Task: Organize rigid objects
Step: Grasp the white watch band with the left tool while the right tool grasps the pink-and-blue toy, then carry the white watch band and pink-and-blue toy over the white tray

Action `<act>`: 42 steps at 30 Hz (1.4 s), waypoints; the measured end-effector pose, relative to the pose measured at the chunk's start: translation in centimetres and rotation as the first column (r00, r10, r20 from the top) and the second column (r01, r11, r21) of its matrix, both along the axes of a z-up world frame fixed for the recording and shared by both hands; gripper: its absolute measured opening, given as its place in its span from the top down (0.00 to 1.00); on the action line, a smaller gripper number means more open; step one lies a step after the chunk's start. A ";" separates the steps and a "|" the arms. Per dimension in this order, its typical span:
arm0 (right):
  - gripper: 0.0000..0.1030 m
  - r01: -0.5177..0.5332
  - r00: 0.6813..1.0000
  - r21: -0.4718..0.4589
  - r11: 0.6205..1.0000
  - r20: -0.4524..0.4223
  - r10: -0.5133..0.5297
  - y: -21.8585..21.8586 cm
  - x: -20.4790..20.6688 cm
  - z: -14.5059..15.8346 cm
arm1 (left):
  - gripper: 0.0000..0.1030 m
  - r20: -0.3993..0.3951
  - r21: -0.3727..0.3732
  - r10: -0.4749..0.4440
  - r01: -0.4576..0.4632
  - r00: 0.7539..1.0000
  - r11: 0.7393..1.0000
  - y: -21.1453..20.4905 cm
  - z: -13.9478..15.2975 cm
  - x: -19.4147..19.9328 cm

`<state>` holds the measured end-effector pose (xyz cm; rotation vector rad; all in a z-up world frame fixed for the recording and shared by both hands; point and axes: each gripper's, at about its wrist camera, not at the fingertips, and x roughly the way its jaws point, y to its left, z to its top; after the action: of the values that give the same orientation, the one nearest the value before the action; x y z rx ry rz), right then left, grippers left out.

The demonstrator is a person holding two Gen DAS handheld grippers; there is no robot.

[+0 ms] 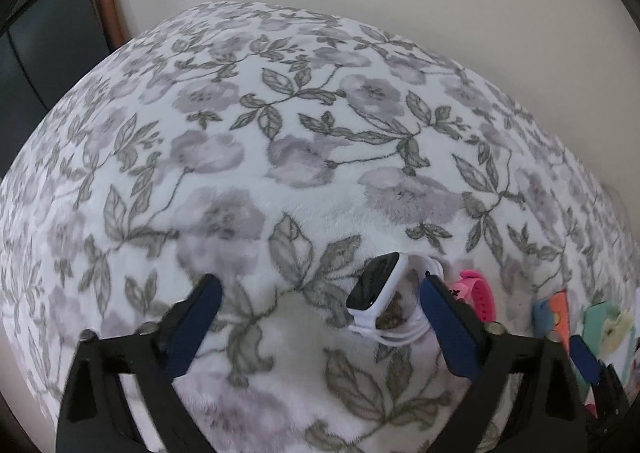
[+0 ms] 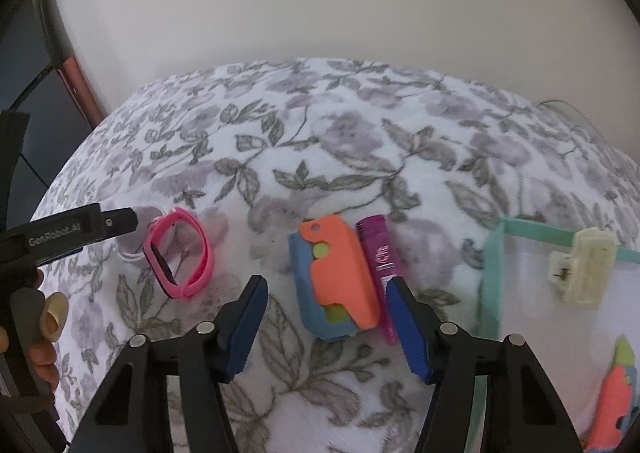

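Readable text: "GenRobot.AI" on the left gripper's [image 2: 132, 219] black body, seen at 9 o'clock in the right wrist view; white lettering on the purple tube [image 2: 381, 257], illegible. Left gripper [image 1: 320, 287] released, jaws wide, nothing pinched; white smartwatch [image 1: 374, 285] on the floral blanket [image 1: 280, 133] between the fingers, nearer the right one, screen tilted up toward 11, long axis roughly 1–7. Pink watch [image 2: 180, 253] at 3 o'clock of the white one, band looped, on its edge. Right gripper [image 2: 326, 285] unclenched, straddling orange-and-blue toy [image 2: 340, 277] and purple tube, pads not pressing; both with long axis about 12–6, leaning to 11. Teal-rimmed tray [image 2: 494, 277] at 3 o'clock, holding cream hair clip [image 2: 582, 267]
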<state>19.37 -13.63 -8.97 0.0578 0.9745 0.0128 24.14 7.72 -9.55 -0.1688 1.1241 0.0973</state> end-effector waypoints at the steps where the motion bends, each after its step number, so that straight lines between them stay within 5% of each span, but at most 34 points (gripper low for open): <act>1: 0.46 -0.009 1.000 -0.006 1.000 -0.003 0.009 0.3 0.1 -0.1 | 0.20 -0.005 0.011 -0.009 0.009 1.000 1.000 -0.2 -0.2 0.2; 4: 0.51 -0.034 0.999 0.004 0.999 -0.007 0.034 0.9 0.4 -0.4 | 0.21 -0.014 0.033 -0.028 0.029 1.000 0.999 -0.7 -0.7 0.6; 8: 0.54 -0.051 0.999 -0.001 0.999 -0.008 0.051 1.6 0.6 -0.7 | 0.42 -0.022 0.046 -0.057 0.058 0.998 0.997 -1.4 -1.2 0.9; 19: 0.53 -0.017 1.000 -0.005 1.000 -0.006 0.017 1.7 2.3 -1.5 | 0.49 -0.019 0.119 -0.078 0.080 0.997 0.990 -2.6 -1.6 1.7; 28: 0.56 -0.015 0.999 -0.034 0.999 -0.045 0.014 2.0 1.2 -1.4 | 0.85 -0.056 0.162 -0.102 0.110 0.993 0.981 -4.0 -1.2 0.8; 33: 0.57 -0.026 0.997 -0.042 0.999 -0.074 0.023 2.4 -0.6 -1.3 | 0.87 -0.084 0.193 -0.077 0.092 0.993 0.977 -3.6 -1.1 -0.8; 42: 0.57 0.013 0.994 0.045 0.999 -0.106 -0.008 1.6 -4.1 0.8 | 0.88 -0.145 0.127 0.020 -0.002 0.989 0.992 -1.8 0.2 -4.5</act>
<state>15.28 -12.02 -8.14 0.1069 1.0796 0.0225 19.65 5.96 -9.36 -0.0550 1.2596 0.1928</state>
